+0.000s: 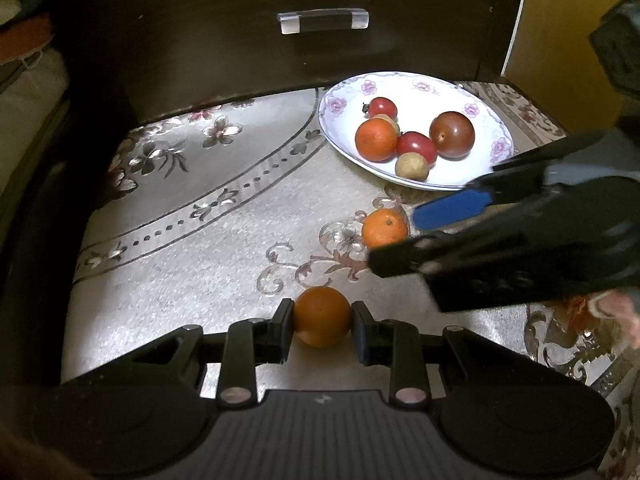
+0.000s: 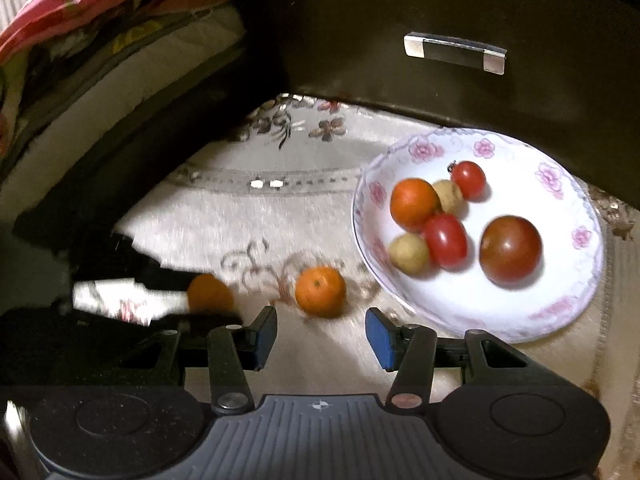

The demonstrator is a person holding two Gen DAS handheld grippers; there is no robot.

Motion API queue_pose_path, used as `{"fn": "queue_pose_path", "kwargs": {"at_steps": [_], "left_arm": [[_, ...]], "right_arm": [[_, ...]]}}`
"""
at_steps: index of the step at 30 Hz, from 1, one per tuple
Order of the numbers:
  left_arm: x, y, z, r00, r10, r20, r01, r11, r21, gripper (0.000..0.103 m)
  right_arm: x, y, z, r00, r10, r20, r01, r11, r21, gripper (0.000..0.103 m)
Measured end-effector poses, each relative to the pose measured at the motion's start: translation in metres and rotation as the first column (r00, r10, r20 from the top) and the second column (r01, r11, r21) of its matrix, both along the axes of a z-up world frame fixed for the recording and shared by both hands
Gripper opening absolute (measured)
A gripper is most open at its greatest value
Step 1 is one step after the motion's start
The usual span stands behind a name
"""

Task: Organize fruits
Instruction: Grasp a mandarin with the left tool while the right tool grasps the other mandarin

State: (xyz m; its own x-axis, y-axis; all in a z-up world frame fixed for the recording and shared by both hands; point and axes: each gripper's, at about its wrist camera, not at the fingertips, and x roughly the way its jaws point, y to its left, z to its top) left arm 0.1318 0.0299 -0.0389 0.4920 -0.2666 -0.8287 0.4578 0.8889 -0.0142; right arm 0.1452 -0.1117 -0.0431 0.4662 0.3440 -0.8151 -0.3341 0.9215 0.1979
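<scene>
Two oranges are not yet on the plate: one orange (image 1: 322, 316), low in the centre of the left wrist frame, sits clamped between the fingers of the left gripper (image 1: 322, 322), and seems to rest on the patterned cloth (image 1: 192, 264), though blur makes that hard to confirm; the second orange (image 2: 320, 291) lies loose on the cloth just ahead of the right gripper (image 2: 321, 340), whose blue-padded fingers stand apart with nothing between them. Toward the right of both frames, the flowered plate (image 2: 560, 312) already holds an orange, small tomatoes and other fruit. Judged from this, the step is collecting the last strays; next the left needs lifting toward the plate, the right advancing around its orange before closing
</scene>
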Motion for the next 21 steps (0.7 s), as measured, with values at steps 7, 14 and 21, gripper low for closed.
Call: {"fn": "queue_pose_path", "kwargs": {"at_steps": [7, 14, 21], "left_arm": [[0.001, 0.004, -0.003, 1.0, 0.011, -0.011, -0.011, 1.0, -0.003, 0.036], [-0.003, -0.005, 0.002, 1.0, -0.014, -0.009, 0.014, 1.0, -0.022, 0.036], [-0.015, -0.029, 0.013, 0.997, -0.08, 0.008, 0.081, 0.996, -0.036, 0.036]], "right_arm": [[0.01, 0.017, -0.012, 0.999, -0.044, 0.02, 0.045, 0.999, -0.027, 0.034], [0.007, 0.01, -0.008, 0.999, -0.05, 0.002, 0.05, 0.996, -0.074, 0.026], [-0.032, -0.013, 0.007, 0.998, -0.059, -0.031, 0.054, 0.987, -0.151, 0.026]]}}
